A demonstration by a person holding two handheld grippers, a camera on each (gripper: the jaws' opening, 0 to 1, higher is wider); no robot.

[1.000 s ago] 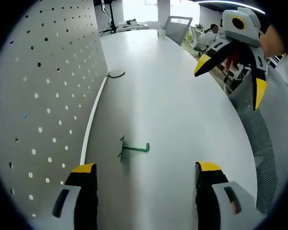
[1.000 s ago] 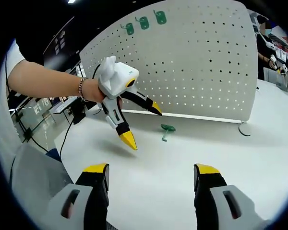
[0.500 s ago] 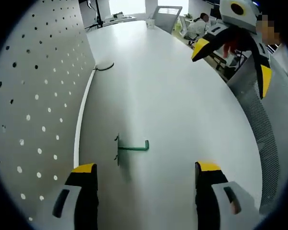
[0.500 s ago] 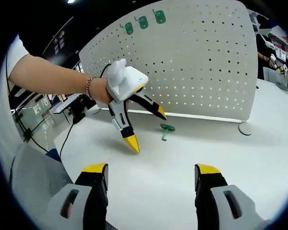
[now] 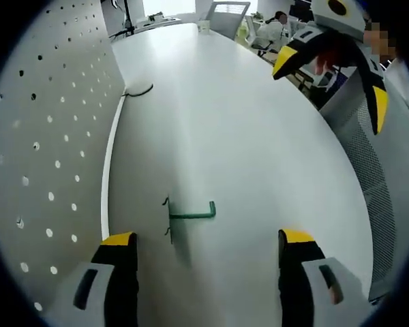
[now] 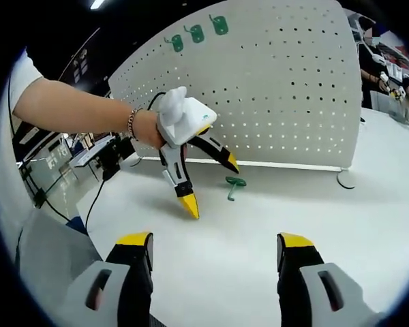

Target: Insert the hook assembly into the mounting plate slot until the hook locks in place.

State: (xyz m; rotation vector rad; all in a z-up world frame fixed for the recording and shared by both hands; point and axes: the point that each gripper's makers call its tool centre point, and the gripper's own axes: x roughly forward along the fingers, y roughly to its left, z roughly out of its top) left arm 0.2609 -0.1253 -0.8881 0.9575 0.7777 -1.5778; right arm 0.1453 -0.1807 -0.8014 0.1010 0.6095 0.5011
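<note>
Green metal, the hook assembly (image 5: 189, 215) lies loose on the white table (image 5: 259, 157), just ahead of your left gripper (image 5: 204, 238), whose jaws stand wide and empty. The pegboard mounting plate (image 5: 48, 136) stands upright beside it. Straddle the shank squarely before closing. Your right gripper (image 6: 208, 240) waits apart, released, holding nothing.

No legible text, label, brand, number or sign in the left gripper view or the right gripper view. The pegboard (image 6: 279, 88) carries plain holes, unmarked. The dark panel (image 6: 82, 61) at 10 o'clock in the right gripper view bears small pale marks, too blurred to read.
</note>
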